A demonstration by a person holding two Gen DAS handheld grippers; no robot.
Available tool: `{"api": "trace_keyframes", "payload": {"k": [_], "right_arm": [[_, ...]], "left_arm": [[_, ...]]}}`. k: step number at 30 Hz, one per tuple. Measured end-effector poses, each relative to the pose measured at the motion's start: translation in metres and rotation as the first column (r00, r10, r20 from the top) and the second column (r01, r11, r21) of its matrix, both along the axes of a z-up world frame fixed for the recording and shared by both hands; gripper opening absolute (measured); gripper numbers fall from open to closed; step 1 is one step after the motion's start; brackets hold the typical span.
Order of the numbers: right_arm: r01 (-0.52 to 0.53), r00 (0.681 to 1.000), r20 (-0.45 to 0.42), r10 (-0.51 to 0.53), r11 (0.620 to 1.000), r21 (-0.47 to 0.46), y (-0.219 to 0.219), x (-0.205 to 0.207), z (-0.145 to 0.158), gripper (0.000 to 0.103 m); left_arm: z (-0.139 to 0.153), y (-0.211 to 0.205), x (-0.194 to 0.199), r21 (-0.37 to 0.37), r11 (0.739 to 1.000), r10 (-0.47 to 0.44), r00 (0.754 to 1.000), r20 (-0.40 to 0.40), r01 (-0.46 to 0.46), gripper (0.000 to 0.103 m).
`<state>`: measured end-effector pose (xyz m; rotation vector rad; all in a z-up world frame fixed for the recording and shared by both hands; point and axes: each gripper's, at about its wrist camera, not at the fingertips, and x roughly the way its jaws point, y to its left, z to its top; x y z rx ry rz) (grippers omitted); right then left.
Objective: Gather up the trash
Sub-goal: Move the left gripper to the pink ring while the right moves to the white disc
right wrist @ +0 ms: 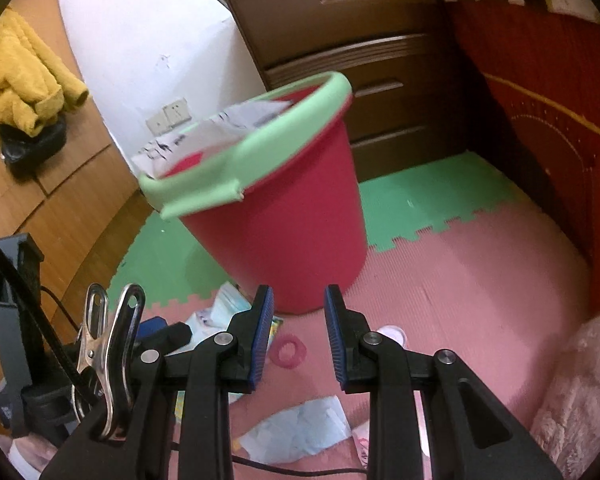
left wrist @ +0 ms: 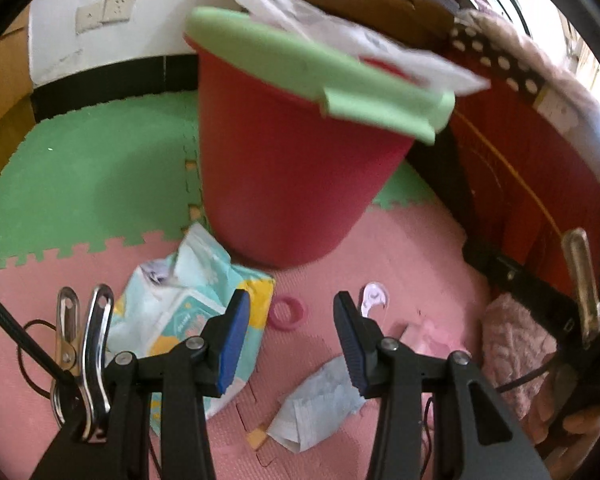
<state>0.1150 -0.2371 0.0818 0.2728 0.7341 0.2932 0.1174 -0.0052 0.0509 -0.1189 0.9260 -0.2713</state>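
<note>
A red bin (left wrist: 284, 184) with a green rim stands on the foam mat, white paper sticking out of its top; it also shows in the right wrist view (right wrist: 296, 232). Trash lies in front of it: a pale blue and yellow wipes packet (left wrist: 180, 304), a pink ring (left wrist: 288, 314), a small white plastic piece (left wrist: 374, 298), a crumpled light blue tissue (left wrist: 320, 408) and a pink wrapper (left wrist: 436, 340). My left gripper (left wrist: 292, 298) hangs open above the ring, nothing between its fingers. My right gripper (right wrist: 299, 294) is open too, above the ring (right wrist: 288, 354) and the tissue (right wrist: 300, 428).
A brown chest of drawers (right wrist: 356, 40) stands behind the bin, and a red bed side (right wrist: 540, 120) runs along the right. A fluffy pink cloth (left wrist: 512, 344) lies at the bed's foot. The mat is pink (right wrist: 480, 272) in front and green (left wrist: 100, 176) behind. Yellow clothing (right wrist: 20, 80) lies far left.
</note>
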Motion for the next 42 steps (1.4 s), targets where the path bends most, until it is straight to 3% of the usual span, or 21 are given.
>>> {"api": "trace_keyframes", "payload": {"k": [9, 14, 23, 29, 36, 42], "right_arm": [[0.010, 0.999, -0.043, -0.010, 1.000, 0.000, -0.006, 0.003, -0.022, 0.027], [0.009, 0.998, -0.064, -0.009, 1.000, -0.001, -0.007, 0.006, -0.031, 0.027], [0.032, 0.994, -0.106, -0.030, 0.999, 0.013, -0.012, 0.012, -0.045, 0.027], [0.040, 0.989, -0.141, -0.036, 0.999, 0.022, -0.014, 0.016, -0.054, 0.027], [0.087, 0.978, -0.190, -0.080, 0.996, 0.031, -0.022, 0.021, -0.066, 0.027], [0.117, 0.968, -0.227, -0.105, 0.992, 0.039, -0.028, 0.027, -0.075, 0.029]], "left_arm": [[-0.039, -0.025, 0.007, 0.000, 0.997, -0.071, 0.992, -0.101, 0.072, 0.045], [-0.061, -0.027, 0.015, -0.035, 0.998, -0.048, 0.984, -0.171, 0.043, 0.045], [-0.090, -0.032, 0.029, -0.011, 1.000, -0.011, 0.972, -0.235, 0.008, 0.052], [-0.110, -0.040, 0.040, 0.091, 0.996, 0.025, 0.967, -0.252, -0.002, 0.055], [-0.125, -0.039, 0.061, 0.052, 0.996, 0.077, 0.964, -0.256, -0.066, 0.056], [-0.125, -0.044, 0.066, 0.044, 0.997, 0.064, 0.974, -0.215, -0.056, 0.063]]}}
